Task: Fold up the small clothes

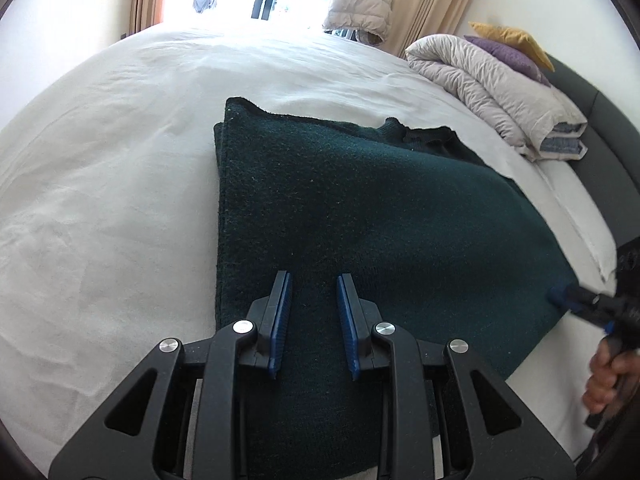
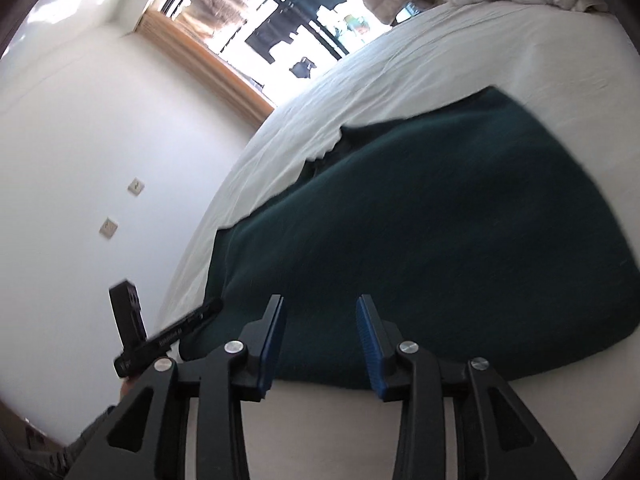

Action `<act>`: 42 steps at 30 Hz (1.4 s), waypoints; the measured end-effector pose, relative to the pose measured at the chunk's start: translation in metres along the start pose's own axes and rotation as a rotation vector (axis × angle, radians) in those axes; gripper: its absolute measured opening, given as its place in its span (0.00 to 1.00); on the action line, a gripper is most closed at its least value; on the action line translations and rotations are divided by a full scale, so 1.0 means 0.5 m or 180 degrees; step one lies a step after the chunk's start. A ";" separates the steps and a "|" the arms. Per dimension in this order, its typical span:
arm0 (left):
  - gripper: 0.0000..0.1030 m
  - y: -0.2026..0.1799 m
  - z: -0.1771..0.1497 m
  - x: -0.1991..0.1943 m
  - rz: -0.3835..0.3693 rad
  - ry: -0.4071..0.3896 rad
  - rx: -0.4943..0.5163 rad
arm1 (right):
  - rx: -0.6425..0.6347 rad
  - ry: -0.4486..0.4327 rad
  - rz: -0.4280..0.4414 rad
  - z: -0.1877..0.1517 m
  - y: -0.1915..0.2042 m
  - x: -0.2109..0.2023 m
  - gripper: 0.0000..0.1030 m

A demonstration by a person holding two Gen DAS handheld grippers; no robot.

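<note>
step: mid-fold, sweater [image 1: 360, 208] flat on bed [image 1: 100, 200] | left tool [image 1: 312, 280] spread, empty | right tool [image 2: 322, 306] spread, empty | next: pinch near hem, fold toward collar

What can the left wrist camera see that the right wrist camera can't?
Only the left wrist view shows the yellow pillow and purple pillow stacked on the folded duvet, the dark headboard, and the person's hand holding the right gripper. Only the right wrist view shows the white wall with two wall switches and the wooden window frame. Both show the dark green garment lying on the white bed sheet, the bunched duvet, the bright window, and open, empty jaws.
</note>
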State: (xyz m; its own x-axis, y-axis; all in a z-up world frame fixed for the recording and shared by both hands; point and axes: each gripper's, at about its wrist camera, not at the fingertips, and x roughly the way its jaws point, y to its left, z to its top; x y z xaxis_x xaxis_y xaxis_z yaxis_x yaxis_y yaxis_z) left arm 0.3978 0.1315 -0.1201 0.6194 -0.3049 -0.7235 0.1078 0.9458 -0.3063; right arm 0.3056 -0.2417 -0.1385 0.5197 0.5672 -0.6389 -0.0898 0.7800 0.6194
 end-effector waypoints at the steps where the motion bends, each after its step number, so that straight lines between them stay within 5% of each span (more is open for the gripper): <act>1: 0.22 0.014 0.001 0.000 -0.0090 -0.0002 -0.0086 | 0.0026 0.0033 -0.0097 -0.006 -0.011 0.012 0.39; 4: 0.22 0.025 0.001 -0.002 -0.0145 -0.0029 -0.0135 | 0.0330 -0.0149 -0.0063 -0.017 -0.072 -0.020 0.19; 11: 0.23 0.068 -0.010 -0.062 -0.0210 -0.0308 -0.0423 | 0.0893 -0.0640 -0.0666 -0.045 -0.189 -0.149 0.00; 12: 0.23 0.075 -0.014 -0.079 -0.0102 -0.0381 -0.0497 | 0.0871 -0.0702 -0.0738 -0.046 -0.185 -0.157 0.01; 15: 0.23 0.091 -0.027 -0.125 -0.0012 -0.0548 -0.0710 | 0.0732 -0.0852 -0.0810 -0.042 -0.145 -0.184 0.33; 16: 0.23 0.091 -0.031 -0.135 -0.0047 -0.0569 -0.0735 | 0.0651 -0.0835 -0.0721 -0.035 -0.125 -0.179 0.38; 20: 0.23 0.047 -0.056 -0.155 -0.0183 -0.0488 -0.0665 | 0.0214 -0.0616 -0.0257 0.007 -0.009 -0.099 0.41; 25: 0.23 0.017 -0.110 -0.186 -0.0081 -0.0541 -0.0808 | -0.0239 -0.0102 0.0280 0.058 0.126 0.061 0.47; 30: 0.23 0.011 -0.162 -0.220 -0.0212 -0.0495 -0.0943 | -0.0183 0.0307 0.0093 0.061 0.122 0.213 0.48; 34: 0.23 0.023 -0.188 -0.211 -0.0458 -0.0285 -0.1248 | 0.0131 0.0071 0.0305 0.043 0.060 0.177 0.36; 38: 0.23 0.037 -0.210 -0.190 -0.0661 -0.0153 -0.1662 | 0.0502 -0.0419 -0.0149 0.038 -0.015 0.072 0.40; 41: 0.38 0.031 -0.213 -0.178 -0.0760 -0.0192 -0.1834 | 0.0725 -0.0703 -0.0167 0.043 -0.050 0.001 0.47; 42: 0.54 0.029 -0.213 -0.176 -0.0850 -0.0257 -0.1895 | 0.0710 -0.0738 -0.0088 0.045 -0.048 -0.010 0.48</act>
State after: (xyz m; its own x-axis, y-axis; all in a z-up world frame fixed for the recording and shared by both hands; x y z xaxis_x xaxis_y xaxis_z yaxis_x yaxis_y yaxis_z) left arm 0.2621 0.1602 -0.1264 0.6900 -0.4892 -0.5335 -0.1685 0.6082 -0.7757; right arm 0.3241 -0.2692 -0.1397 0.7014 0.4512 -0.5518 0.1023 0.7025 0.7043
